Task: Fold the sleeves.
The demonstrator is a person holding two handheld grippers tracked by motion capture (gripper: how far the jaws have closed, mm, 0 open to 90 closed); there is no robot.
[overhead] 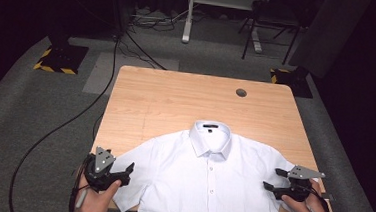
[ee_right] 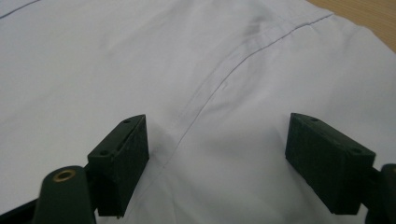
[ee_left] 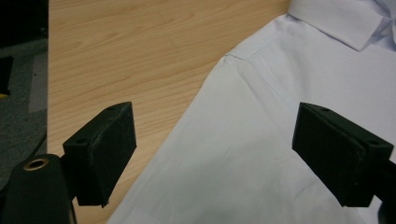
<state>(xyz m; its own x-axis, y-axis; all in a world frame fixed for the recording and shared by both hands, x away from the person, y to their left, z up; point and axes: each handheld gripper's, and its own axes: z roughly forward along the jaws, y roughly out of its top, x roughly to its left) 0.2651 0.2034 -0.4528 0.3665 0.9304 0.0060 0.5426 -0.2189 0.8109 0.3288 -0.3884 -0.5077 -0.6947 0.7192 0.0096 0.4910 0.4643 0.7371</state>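
hovering over shirt (overhead: 210, 183): both tools wide open, empty.

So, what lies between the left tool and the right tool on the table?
In the high view, the white shirt lies flat and buttoned between the left tool and the right tool, its sleeves reaching toward each. Both tools stand open over the sleeves.

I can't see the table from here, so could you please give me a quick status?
Left tongs open, at the shirt's sleeve. Right tongs open, over the other sleeve. Shirt flat, buttoned, collar away. Nothing in the way.
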